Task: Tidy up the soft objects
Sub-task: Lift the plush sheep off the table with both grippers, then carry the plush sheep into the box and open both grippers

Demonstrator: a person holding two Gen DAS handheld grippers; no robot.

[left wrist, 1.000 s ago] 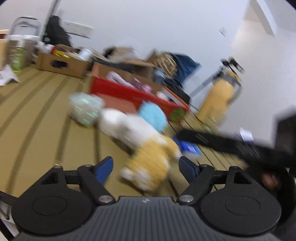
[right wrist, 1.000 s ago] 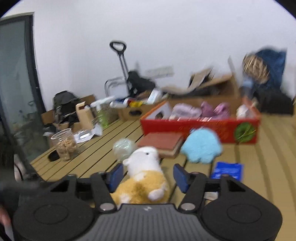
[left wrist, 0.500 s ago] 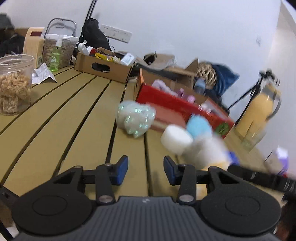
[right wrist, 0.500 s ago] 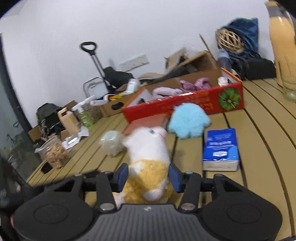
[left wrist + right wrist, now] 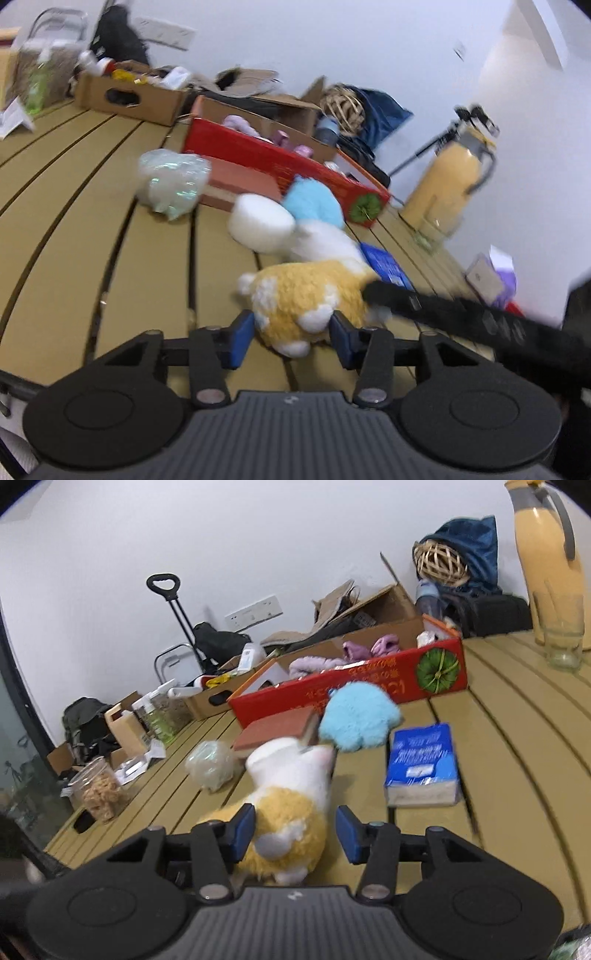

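A plush toy with a white head and a yellow body lies on the slatted wooden table. My left gripper is shut on its yellow rear end, both blue pads against the fur. My right gripper is shut on the same plush toy from the other side. One of its black fingers reaches the toy's flank in the left wrist view. A fluffy light-blue soft toy lies just beyond the plush's head, in front of a red box holding purple soft items.
A crumpled iridescent bundle and a brown book lie left of the toys. A blue book lies to the right. A yellow jug and a glass stand far right; a snack jar stands at the left edge.
Both grippers' jaws have narrowed. The left view swung away to the left, then came back with the plush between its pads. The right gripper rolled and sank a little with the plush.
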